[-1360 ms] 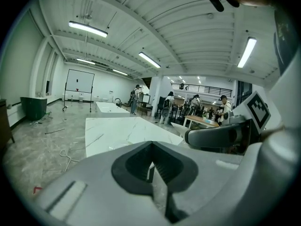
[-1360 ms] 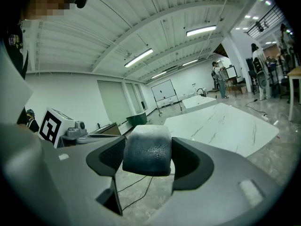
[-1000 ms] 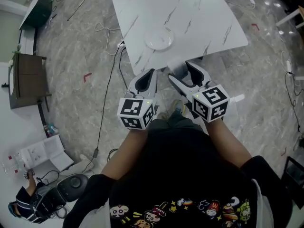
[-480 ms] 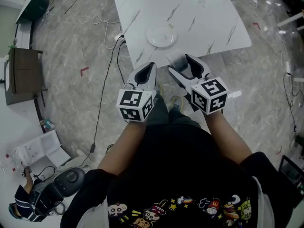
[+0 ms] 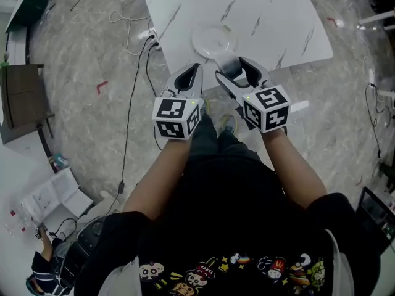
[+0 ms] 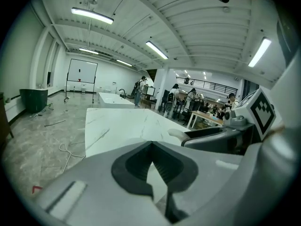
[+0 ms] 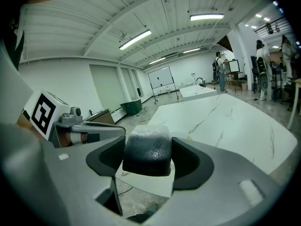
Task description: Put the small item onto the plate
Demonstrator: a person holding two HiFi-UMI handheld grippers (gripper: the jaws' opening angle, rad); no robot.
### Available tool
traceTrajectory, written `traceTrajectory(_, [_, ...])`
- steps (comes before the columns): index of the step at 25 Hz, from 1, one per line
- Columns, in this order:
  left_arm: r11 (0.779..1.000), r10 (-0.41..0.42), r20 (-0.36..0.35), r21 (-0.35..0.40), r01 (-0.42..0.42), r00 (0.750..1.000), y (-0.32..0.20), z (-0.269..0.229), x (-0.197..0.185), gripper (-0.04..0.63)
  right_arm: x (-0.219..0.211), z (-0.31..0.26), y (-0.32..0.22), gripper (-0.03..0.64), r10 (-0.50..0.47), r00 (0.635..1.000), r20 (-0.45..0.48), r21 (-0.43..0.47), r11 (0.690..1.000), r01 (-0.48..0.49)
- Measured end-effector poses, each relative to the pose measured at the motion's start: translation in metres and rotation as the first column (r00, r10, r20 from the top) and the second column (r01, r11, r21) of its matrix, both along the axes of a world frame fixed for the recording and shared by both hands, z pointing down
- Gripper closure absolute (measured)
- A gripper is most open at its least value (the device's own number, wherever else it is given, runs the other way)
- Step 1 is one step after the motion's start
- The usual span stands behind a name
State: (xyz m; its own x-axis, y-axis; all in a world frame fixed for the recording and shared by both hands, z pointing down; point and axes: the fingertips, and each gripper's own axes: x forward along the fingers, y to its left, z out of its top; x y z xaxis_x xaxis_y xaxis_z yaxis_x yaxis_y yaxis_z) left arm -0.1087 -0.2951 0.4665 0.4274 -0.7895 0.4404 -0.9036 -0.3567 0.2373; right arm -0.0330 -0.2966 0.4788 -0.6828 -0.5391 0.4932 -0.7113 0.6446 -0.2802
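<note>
1. Grey marbled floor (image 5: 92,54) fills the head view, with a black cable (image 5: 133,134) trailing across it at about 9 o'clock from the person and a dark cabinet (image 5: 21,97) at the picture's left edge.
2. A white marble-veined table (image 5: 265,23) stands at 12 o'clock, and a round white plate (image 5: 213,40) sits near its front edge.
3. The left gripper view shows a big hall with strip lights, a whiteboard (image 6: 82,70), a green bin (image 6: 33,100) and people (image 6: 141,86) standing far off.
4. The right gripper (image 5: 233,73) is closed on the small item (image 5: 228,65), a dark glossy block with a paler top that fills the gap between both jaws (image 7: 146,149).
5. The small item hangs over the table's front edge. The plate lies close by at about 11 o'clock from it, and the two do not touch.
6. The left gripper (image 5: 192,73) sits at 9 o'clock of the right one, its jaws brought together at the tips with nothing between them (image 6: 151,147).
</note>
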Motion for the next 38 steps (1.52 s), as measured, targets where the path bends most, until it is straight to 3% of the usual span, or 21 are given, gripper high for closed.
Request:
traceTrajectory(13, [0.995,-0.023,0.022,-0.098,0.025,0.999,-0.074,0.072,-0.02,0.593,-0.03,0.086,-0.086,0.284,0.015,0.993,-0.119,-0.054,0.998,-0.021])
traceTrajectory(27, [0.984,-0.014,-0.006,-0.18,0.012,1.0,-0.098,0.11,-0.024,0.593,-0.047,0.138,-0.12,0.284,-0.03,0.958,-0.286,-0.116,0.993,-0.004])
traceTrajectory(38, [0.982,0.011,-0.008,-0.189,-0.012,1.0,-0.113,0.118,-0.027,0.594,-0.054,0.156,-0.134,0.284,-0.07,0.928,-0.366,-0.152,0.988,0.014])
